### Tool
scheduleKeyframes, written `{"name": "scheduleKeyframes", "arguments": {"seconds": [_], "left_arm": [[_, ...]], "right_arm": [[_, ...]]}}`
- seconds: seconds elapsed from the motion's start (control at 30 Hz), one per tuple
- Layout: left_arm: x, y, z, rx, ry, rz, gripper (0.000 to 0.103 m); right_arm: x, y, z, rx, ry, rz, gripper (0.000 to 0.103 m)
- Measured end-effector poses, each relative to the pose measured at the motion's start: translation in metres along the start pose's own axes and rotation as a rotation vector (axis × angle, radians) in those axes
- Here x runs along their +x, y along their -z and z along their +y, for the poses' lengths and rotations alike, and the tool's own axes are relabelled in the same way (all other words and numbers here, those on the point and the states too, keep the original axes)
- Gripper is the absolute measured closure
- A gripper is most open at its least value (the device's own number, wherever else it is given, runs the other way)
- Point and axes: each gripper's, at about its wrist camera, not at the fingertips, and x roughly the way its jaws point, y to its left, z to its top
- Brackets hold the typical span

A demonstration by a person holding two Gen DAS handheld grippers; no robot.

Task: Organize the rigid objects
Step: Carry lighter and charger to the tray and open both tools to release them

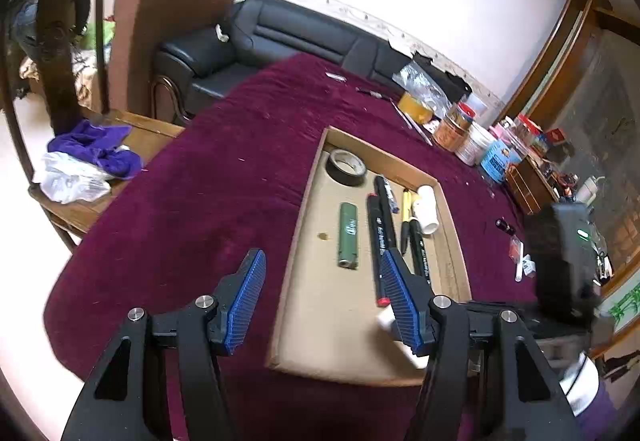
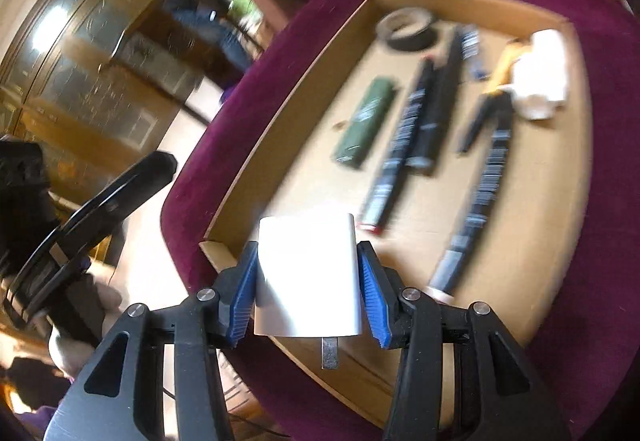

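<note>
Left wrist view: left gripper with blue fingers spread wide and empty, above the near left edge of a shallow cardboard tray on the maroon-covered counter. In the tray: tape roll at the far end, green lighter left of centre, black markers alongside, white cylinder at far right. Right wrist view: right gripper clamped on a white charger block, metal prong toward the camera, over the tray's near left corner; rest blurred.
</note>
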Motion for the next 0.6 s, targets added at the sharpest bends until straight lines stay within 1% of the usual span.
{"name": "scheduleKeyframes", "arguments": {"seconds": [0.1, 0.2, 0.23, 0.33, 0.43, 0.57, 0.6], "left_arm": [[-0.006, 0.003, 0.007, -0.010, 0.020, -0.014, 0.049], [-0.010, 0.006, 0.010, -0.010, 0.027, -0.026, 0.049], [-0.010, 0.006, 0.010, -0.010, 0.029, -0.028, 0.049], [-0.009, 0.009, 0.011, -0.009, 0.048, -0.024, 0.048], [-0.007, 0.011, 0.016, -0.015, 0.069, -0.021, 0.047], [-0.006, 0.016, 0.020, -0.014, 0.072, -0.031, 0.047], [-0.005, 0.016, 0.021, -0.019, 0.072, -0.027, 0.047]], "right_arm": [[0.023, -0.011, 0.014, -0.038, -0.003, 0.052, 0.056], [0.046, -0.022, 0.019, -0.060, 0.049, 0.082, 0.056], [0.048, -0.026, 0.021, -0.077, 0.061, 0.071, 0.056], [0.052, -0.043, 0.022, -0.116, 0.147, 0.043, 0.056], [0.055, -0.056, 0.018, -0.105, 0.177, 0.020, 0.056], [0.063, -0.076, 0.017, -0.146, 0.308, -0.022, 0.056], [0.066, -0.082, 0.017, -0.142, 0.306, -0.021, 0.056]]}}
